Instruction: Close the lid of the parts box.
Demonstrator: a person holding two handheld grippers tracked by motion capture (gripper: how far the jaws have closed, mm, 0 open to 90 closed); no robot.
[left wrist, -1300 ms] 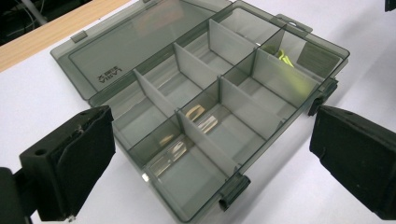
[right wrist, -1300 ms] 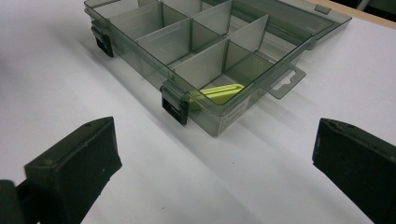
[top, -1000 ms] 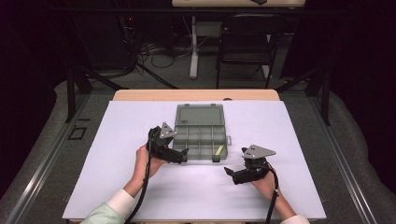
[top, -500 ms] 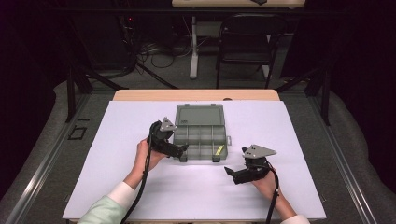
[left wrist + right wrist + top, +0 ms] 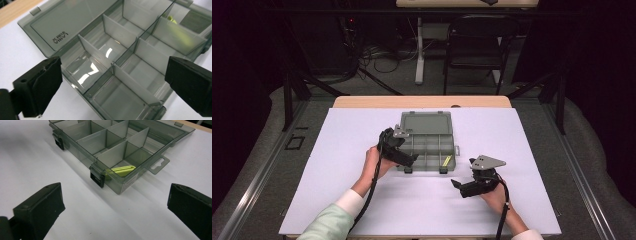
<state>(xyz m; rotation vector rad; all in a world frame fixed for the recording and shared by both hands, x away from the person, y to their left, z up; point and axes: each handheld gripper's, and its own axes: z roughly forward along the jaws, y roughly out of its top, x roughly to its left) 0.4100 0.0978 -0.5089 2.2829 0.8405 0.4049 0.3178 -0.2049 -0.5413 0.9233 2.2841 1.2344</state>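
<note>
The left gripper (image 5: 411, 161) has slid over the organizer box (image 5: 427, 145), hiding its near-left corner; both grippers gape, released.

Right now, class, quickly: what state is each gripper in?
Left gripper: jaws open, empty, over the organiser box.
Right gripper: jaws open, empty, above the table.

A smoky grey translucent compartment box (image 5: 427, 145) lay open toward the far edge of the white table (image 5: 337, 150), its lid (image 5: 426, 122) folded flat behind it, 2 black latches on its near wall, and a yellow-green piece (image 5: 120, 170) in its near right corner compartment.
</note>
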